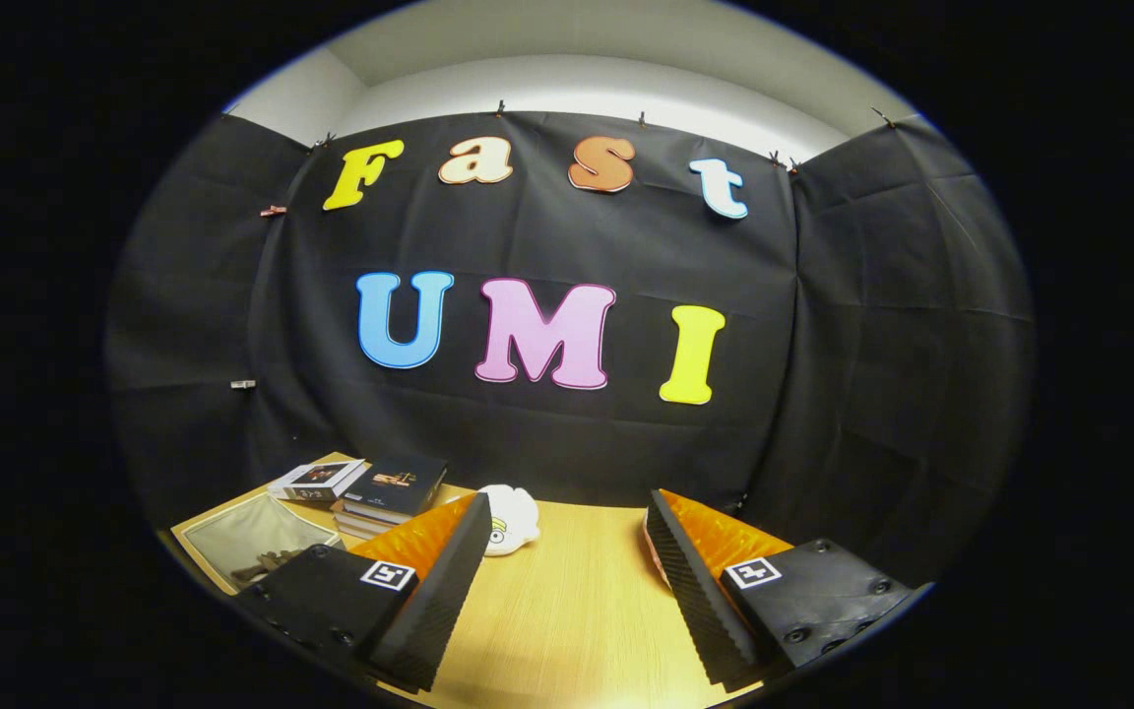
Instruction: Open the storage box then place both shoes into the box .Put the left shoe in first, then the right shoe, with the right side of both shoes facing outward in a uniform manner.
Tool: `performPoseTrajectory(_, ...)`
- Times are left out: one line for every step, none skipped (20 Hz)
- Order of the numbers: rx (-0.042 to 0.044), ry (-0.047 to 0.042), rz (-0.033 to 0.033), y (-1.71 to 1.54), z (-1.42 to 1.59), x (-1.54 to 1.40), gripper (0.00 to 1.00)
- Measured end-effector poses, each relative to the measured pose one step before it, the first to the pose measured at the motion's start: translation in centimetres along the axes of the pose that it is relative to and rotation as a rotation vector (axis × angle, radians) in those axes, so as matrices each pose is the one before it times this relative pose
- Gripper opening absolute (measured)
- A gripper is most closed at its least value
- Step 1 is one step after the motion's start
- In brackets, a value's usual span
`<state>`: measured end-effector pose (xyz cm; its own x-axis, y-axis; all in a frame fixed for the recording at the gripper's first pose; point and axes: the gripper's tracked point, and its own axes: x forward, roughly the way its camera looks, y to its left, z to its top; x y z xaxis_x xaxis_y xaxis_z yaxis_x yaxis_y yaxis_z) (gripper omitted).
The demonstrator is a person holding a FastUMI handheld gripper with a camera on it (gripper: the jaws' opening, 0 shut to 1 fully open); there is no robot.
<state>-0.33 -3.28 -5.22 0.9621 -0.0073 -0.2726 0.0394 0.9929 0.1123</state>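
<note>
Gripper: fingers spread wide, holding nothing, above bare wooden table. White shoe lies beyond the left fingertip, near stacked books. It looks soft and rounded, with a printed side. Any approach should centre both fingers squarely around it before clamping.

white shoe half-hidden — behind finger, books partly hidden
</note>
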Motion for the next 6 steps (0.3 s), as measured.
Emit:
performPoseTrajectory(0.00299, 0.00294, -0.00004, -0.066, -0.023, 0.021, 0.98)
performPoseTrajectory(0.00410, 0.00439, 0.00116, 0.020, -0.101, -0.011, 0.98)
performPoseTrajectory(0.00152, 0.00134, -0.00155, -0.065, -0.035, 0.080, 0.98)
performPoseTrajectory(0.00056, 0.00159, -0.00204, -0.016, -0.152, 0.107, 0.98)
performPoseTrajectory(0.00110, 0.00306, 0.00054, 0.075, -0.117, 0.021, 0.98)
performPoseTrajectory(0.00025, 0.00338, 0.00110, 0.112, -0.172, 0.103, 0.98)
